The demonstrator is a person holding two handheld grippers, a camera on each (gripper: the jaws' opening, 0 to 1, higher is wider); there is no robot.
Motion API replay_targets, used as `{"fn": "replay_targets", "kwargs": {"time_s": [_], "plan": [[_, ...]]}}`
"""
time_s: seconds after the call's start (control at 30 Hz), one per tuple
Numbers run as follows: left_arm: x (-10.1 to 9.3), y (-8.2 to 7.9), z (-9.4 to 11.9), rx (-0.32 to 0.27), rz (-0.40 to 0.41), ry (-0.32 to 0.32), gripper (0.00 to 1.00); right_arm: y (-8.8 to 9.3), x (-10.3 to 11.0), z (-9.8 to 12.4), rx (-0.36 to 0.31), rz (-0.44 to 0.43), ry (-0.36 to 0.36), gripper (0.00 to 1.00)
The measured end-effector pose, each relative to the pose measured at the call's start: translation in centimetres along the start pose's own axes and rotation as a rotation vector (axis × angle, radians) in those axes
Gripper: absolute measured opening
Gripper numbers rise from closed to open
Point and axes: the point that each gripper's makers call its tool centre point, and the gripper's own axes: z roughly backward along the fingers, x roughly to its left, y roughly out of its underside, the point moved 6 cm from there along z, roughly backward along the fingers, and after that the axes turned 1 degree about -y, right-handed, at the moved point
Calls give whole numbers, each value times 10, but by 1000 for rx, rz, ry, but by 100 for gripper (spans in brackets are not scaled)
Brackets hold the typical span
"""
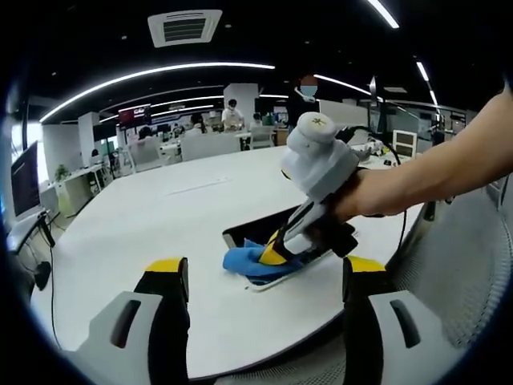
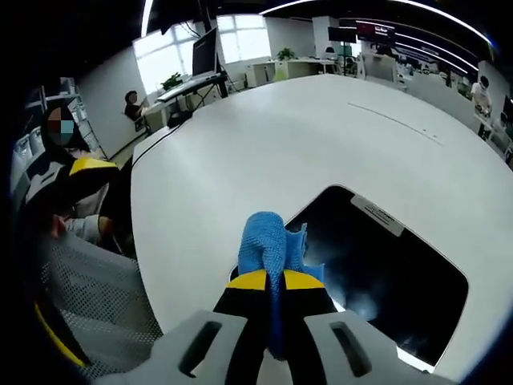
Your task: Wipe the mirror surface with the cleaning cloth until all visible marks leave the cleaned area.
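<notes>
The mirror [image 2: 385,273] is a dark rectangular pane lying flat on the white table [image 2: 280,136], near its edge. My right gripper [image 2: 276,280] is shut on a blue cleaning cloth [image 2: 268,241], which rests on the mirror's near corner. Hazy pale patches [image 2: 362,306] show on the glass. In the left gripper view a hand holds the right gripper [image 1: 276,253] and presses the cloth [image 1: 243,261] onto the mirror [image 1: 252,231]. My left gripper [image 1: 267,265] hangs open just off the table edge, with nothing between its jaws.
A white label [image 2: 377,215] sits on the mirror's far rim. A grey mesh chair [image 2: 88,297] stands beside the table edge. The left gripper's yellow tip [image 2: 86,167] shows beyond it. Desks, monitors and several people fill the office behind the table [image 1: 160,208].
</notes>
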Motion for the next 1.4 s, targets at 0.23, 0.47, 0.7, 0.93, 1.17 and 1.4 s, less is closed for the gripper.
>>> {"fn": "replay_targets", "kwargs": {"time_s": [0.23, 0.47, 0.7, 0.93, 1.17, 1.4], "plan": [[1, -1, 1, -10, 1, -3, 77, -4, -4, -3, 3, 7, 6, 0], [1, -1, 1, -13, 1, -1, 77, -10, -9, -8, -4, 9, 36, 0], [1, -2, 1, -20, 2, 2, 77, -17, -16, -12, 2, 11, 56, 0], [1, -3, 1, -23, 2, 1, 76, -22, -21, -16, 3, 15, 74, 0], [1, -3, 0, -23, 3, 2, 76, -30, -30, -22, 1, 8, 87, 0], [1, -3, 0, -23, 3, 4, 75, -37, -36, -26, 9, 3, 105, 0]]}}
